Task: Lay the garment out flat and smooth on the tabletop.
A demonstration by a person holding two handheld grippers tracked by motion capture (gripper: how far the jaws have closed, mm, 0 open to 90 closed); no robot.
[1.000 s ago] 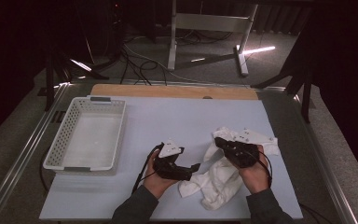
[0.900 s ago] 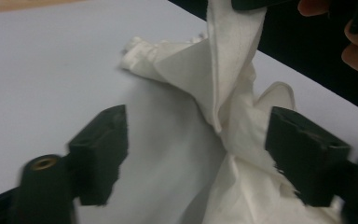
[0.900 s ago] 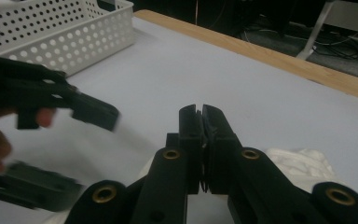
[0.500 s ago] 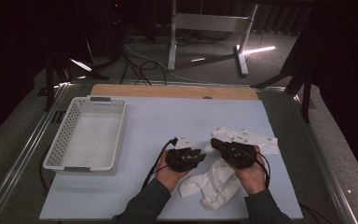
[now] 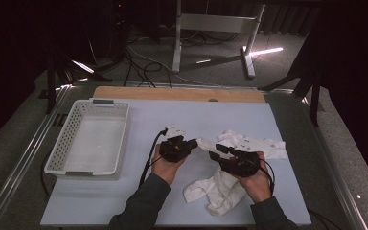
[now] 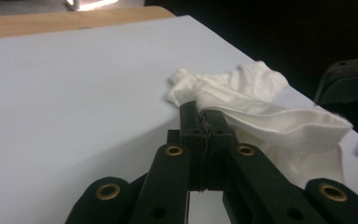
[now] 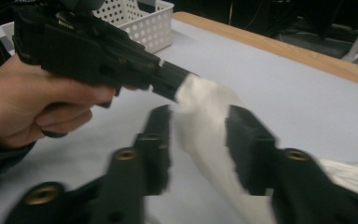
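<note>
In the high view, the left hand-held gripper [image 5: 195, 143] and the right hand-held gripper [image 5: 214, 152] meet over the middle of the desk [image 5: 139, 201], with a pile of white cloth [image 5: 220, 189] lying beneath and to the right of them. A white basket [image 5: 67, 163] stands well apart at the left edge.

The left gripper view supplies detail the high view lacks: the left jaws are fully closed, and an edge of the cloth [image 6: 261, 121] is pinched between their tips. The right gripper view shows the right jaws standing partly apart with a strip of the cloth [image 7: 205, 126] passing between them; the pads do not press on it (this picture is blurred). The same view shows the left hand-held gripper [image 7: 170, 86] gripping the end of that strip, and the basket [image 7: 144, 23] behind.

Compared with the earlier frames, the left hand has shifted rightward toward the right hand. The left jaws have just been closing, onto the cloth; the right jaws have just been opening around it.
</note>
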